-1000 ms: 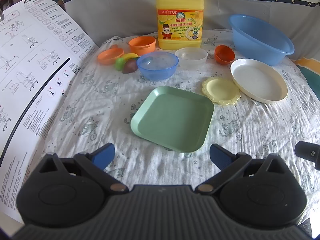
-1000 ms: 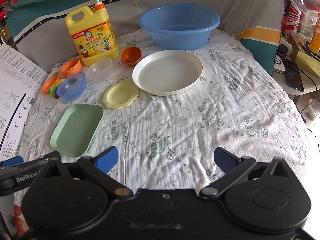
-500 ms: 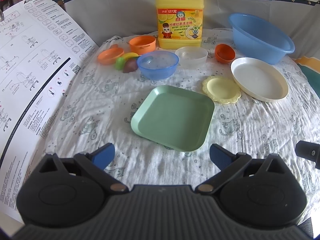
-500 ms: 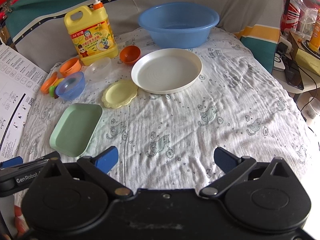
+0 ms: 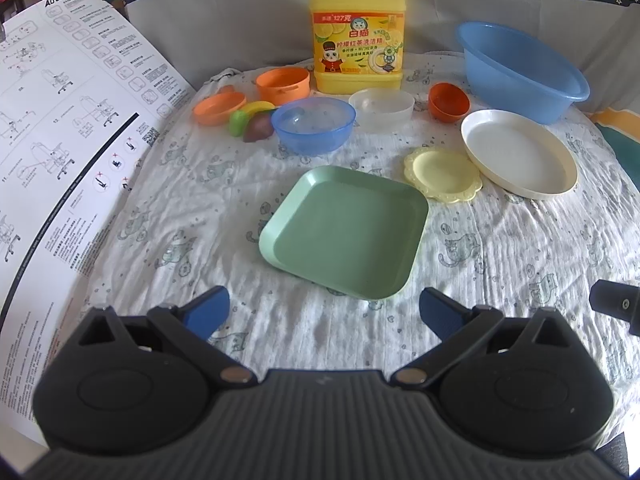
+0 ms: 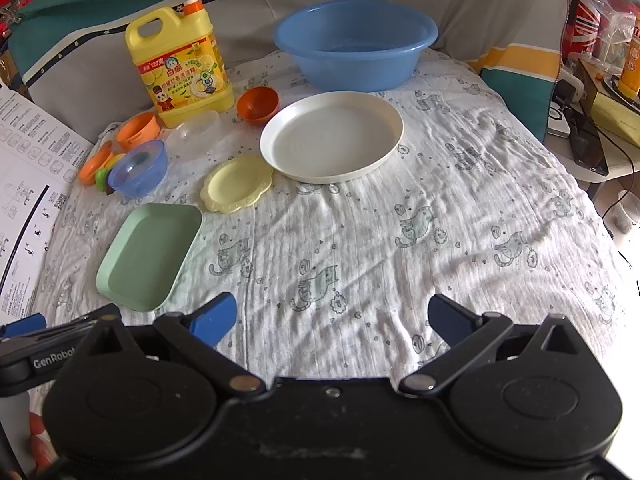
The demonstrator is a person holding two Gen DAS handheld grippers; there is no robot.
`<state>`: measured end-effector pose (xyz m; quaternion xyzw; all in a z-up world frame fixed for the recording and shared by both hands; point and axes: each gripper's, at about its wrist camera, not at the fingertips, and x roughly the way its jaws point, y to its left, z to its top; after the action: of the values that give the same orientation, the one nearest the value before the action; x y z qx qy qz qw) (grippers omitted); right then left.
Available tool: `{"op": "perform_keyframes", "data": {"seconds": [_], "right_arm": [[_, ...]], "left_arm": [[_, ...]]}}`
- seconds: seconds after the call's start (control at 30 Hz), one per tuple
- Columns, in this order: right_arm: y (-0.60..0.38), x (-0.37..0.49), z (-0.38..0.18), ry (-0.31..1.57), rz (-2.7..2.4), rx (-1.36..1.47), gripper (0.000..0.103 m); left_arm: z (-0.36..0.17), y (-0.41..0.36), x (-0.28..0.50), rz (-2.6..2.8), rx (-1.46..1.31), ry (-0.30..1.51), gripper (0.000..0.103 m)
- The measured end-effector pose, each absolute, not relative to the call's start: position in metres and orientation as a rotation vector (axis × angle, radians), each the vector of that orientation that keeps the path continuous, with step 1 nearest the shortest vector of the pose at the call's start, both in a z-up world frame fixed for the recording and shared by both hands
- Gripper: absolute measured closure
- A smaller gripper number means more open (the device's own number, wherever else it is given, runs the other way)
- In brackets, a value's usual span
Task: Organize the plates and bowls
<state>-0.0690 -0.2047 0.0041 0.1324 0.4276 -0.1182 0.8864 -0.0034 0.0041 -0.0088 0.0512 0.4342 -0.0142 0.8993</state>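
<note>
Progress: nothing is looking sorted yet; every plate and bowl is lying single and apart on the cat-print cloth (image 6: 460, 216), so by my reading the whole job is still waiting.
Landmark: the green square plate (image 5: 344, 230) is sitting nearest the grippers, empty.
Plates: the yellow scalloped plate (image 5: 442, 174) is lying just beyond the green plate's far right corner; the big white round plate (image 5: 520, 156) is resting just past that, with their rims close or touching.
Bowls: the blue bowl (image 5: 313, 124) is sitting behind the green plate; the clear bowl (image 5: 381, 108) and the small dark-orange bowl (image 5: 449, 101) are standing further back to its right, and two orange dishes (image 5: 248, 94) further back to its left.
Other things: the blue basin (image 5: 520, 70) and the yellow detergent jug (image 5: 358, 36) are standing at the far edge, well beyond the green plate.
Left gripper (image 5: 323, 309): hovering low just in front of the green plate, jaws spread wide, gripping nothing.
Right gripper (image 6: 332, 318): hovering to the right of the green plate over bare cloth, jaws spread wide, gripping nothing.
Likely next: picking one plate as the base for a stack.
</note>
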Motion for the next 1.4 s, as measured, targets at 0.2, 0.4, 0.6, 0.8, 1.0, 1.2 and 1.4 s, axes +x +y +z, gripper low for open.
{"op": "perform_keyframes", "data": {"seconds": [0.2,0.4,0.6,0.8,1.0,1.2,1.4], "right_arm": [[-0.205,-0.068,0.002,0.893,-0.246,0.275,0.000],[-0.207,-0.067,0.000,0.898,-0.247,0.276,0.000],[-0.207,-0.067,-0.001,0.903,-0.247,0.279,0.000],[-0.208,-0.065,-0.003,0.911,-0.247,0.281,0.000],[-0.211,-0.063,-0.006,0.915,-0.247,0.287,0.000],[-0.212,-0.062,-0.008,0.921,-0.240,0.294,0.000],[-0.215,-0.059,-0.011,0.917,-0.224,0.305,0.000]], "left_arm": [[-0.010,0.002,-0.003,-0.028,0.109,0.898,0.000],[-0.009,0.002,-0.003,-0.029,0.109,0.897,0.000],[-0.011,0.001,-0.002,-0.028,0.111,0.899,0.000],[-0.016,0.000,-0.001,-0.026,0.117,0.905,0.000],[-0.016,-0.001,0.000,-0.024,0.120,0.908,0.000],[-0.016,-0.001,0.000,-0.024,0.120,0.907,0.000],[-0.019,-0.003,0.003,-0.030,0.129,0.908,0.000]]}}
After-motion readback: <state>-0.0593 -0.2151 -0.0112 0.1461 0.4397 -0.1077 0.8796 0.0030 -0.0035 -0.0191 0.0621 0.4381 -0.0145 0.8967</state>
